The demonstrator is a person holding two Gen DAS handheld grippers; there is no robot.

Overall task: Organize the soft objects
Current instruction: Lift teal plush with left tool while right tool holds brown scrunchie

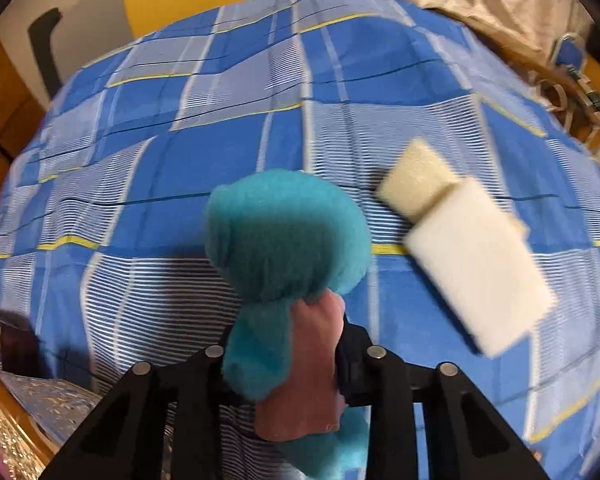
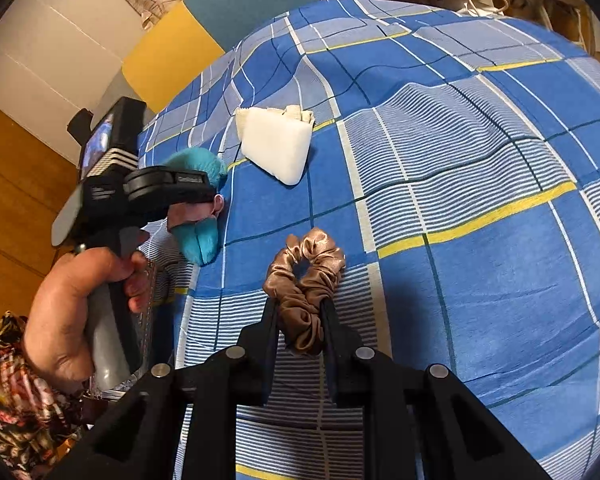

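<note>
Left wrist view: left gripper [image 1: 284,344] is clamped on the teal fuzzy toy [image 1: 288,236], its long axis running straight out ahead of the jaws. White sponges [image 1: 472,256] lie just right of it on the bedsheet [image 1: 140,184].

Right wrist view: right gripper [image 2: 302,320] is pinching the brown scrunchie [image 2: 306,280] btwn its jaws. Sponges sit well ahead and slightly left, so the left hand [image 2: 80,304] looks nearer to them imo.

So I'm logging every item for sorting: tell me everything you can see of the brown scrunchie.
The brown scrunchie is a ring of shiny, satin-like gathered fabric, bronze-brown and heavily ruffled, with a small open centre. Its near side is pinched between the fingers of the right tool, which is shut on it. The far loop rests on the blue checked bedsheet, apart from the other items.
</note>
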